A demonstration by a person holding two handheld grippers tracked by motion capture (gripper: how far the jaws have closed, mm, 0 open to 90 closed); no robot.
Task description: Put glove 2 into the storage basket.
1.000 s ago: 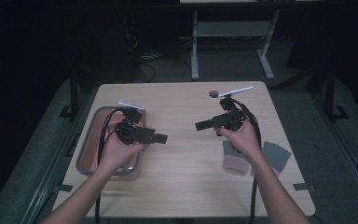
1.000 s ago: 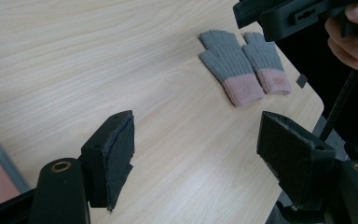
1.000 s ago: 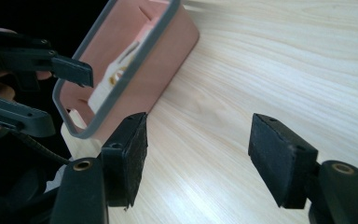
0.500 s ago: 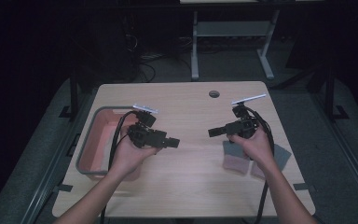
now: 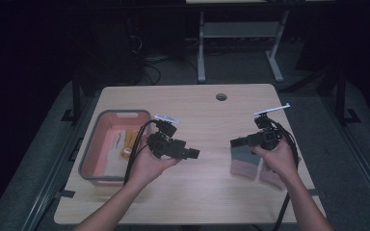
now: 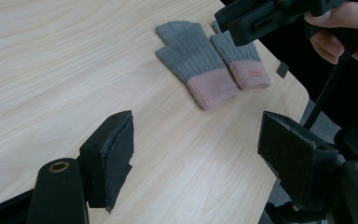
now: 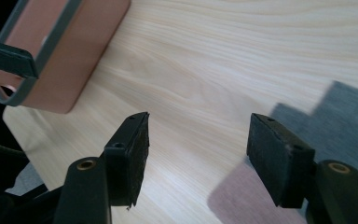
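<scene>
High view: a person's two hands hold a gripper each over a pale wooden table [image 5: 197, 192]. The left gripper [image 5: 192, 154] hovers near the middle of the table, just right of a pink bin with a grey rim [image 5: 87, 159] that holds a few small yellowish things too blurred to make out. The right gripper [image 5: 235, 142] hangs above a pair of grey gloves with pink cuffs [image 5: 244, 161] lying side by side near the table's right edge, partly hidden under the right hand [image 5: 278, 159]. Left gripper view shows its jaws spread wide with only bare table between them, and both gloves [image 6: 200, 65] lie flat further off, touching each other, cuffs toward the table's edge. Right gripper view shows its jaws apart too, having just been closing a little, nothing between them; one glove [image 7: 335, 116] lies just beyond its right-hand jaw and the bin [image 7: 70, 51] sits at the upper left.
</scene>
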